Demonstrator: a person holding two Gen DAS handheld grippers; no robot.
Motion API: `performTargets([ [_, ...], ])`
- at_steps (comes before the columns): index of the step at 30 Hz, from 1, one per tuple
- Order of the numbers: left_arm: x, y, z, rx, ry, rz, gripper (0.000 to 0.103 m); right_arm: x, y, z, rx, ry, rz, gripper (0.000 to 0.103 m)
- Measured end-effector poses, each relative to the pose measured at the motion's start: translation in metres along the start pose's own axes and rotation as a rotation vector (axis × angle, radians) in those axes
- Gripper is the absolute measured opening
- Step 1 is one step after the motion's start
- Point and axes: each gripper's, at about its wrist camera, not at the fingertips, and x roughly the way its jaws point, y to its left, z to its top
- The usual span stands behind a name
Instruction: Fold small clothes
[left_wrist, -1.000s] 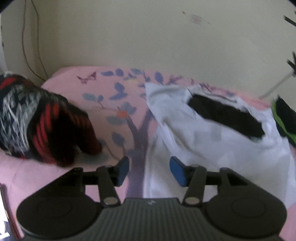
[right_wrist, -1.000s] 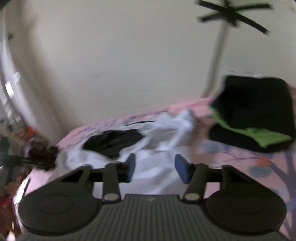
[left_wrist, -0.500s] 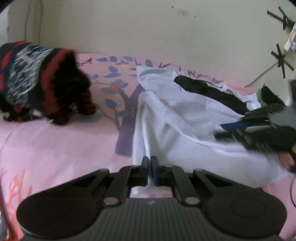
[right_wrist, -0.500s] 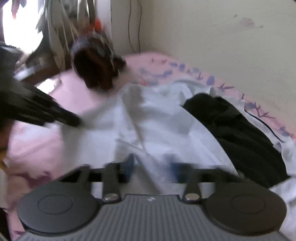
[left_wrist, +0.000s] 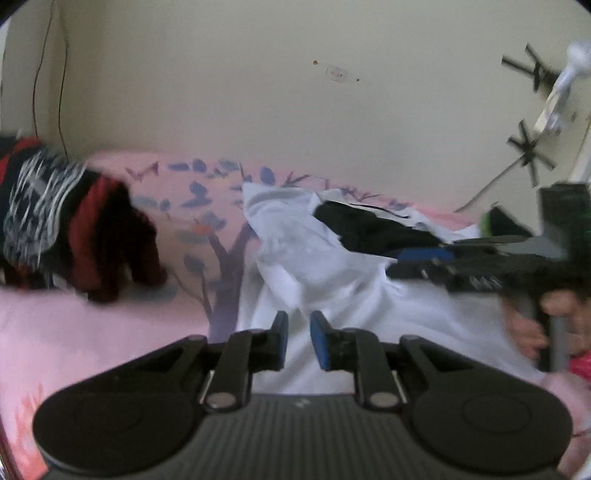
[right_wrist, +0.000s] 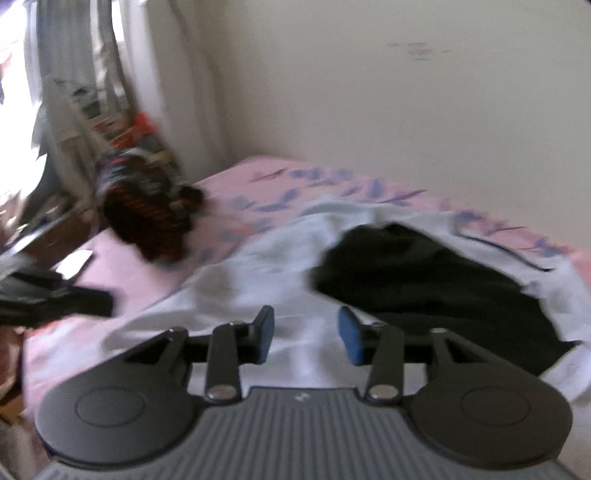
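Nothing folded yet: white garment (left_wrist: 332, 295) sprawled crumpled on bed (left_wrist: 92, 332), black cloth (right_wrist: 424, 280) on its far right. Left tool (left_wrist: 298, 338) just reopened narrowly, right tool (right_wrist: 306, 334) reopened wider, both empty over near hem. Spreading, folding remain.

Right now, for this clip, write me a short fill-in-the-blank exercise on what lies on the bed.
1. The white garment lies on a ____ bedsheet printed with a tree.
2. The white garment's inside shows ____ fabric.
3. The red, black and white knit garment lies to the ____ of the white one in the left wrist view.

Missing words: pink; black; left
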Motion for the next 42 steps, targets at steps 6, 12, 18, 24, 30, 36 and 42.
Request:
performTargets([
  [6,0.011,0.019,-0.023,-0.044,0.055,0.066,0.016,0.037,0.064,0.011,-0.303,0.029,0.029,0.032],
  [12,0.0,0.034,-0.045,-0.117,0.057,0.034,0.016,0.063,0.103,0.002,-0.563,0.036,-0.006,0.026],
  [18,0.002,0.033,-0.05,-0.109,0.044,0.015,0.01,0.084,0.106,-0.001,-0.836,-0.094,-0.338,0.014],
  [24,0.0,0.035,-0.052,-0.116,0.046,0.003,0.01,0.075,0.063,0.042,-0.578,-0.087,-0.364,0.014],
  [30,-0.001,0.034,-0.049,-0.119,0.045,0.001,0.01,0.056,0.069,0.028,-0.419,-0.001,-0.053,0.014],
  [36,-0.009,0.025,-0.037,-0.12,0.019,-0.014,0.013,0.093,0.055,0.018,-0.166,0.13,0.081,0.016],
  [42,0.002,0.001,-0.006,-0.072,-0.064,-0.037,0.033,0.039,0.015,0.026,0.042,0.001,0.122,0.026],
])
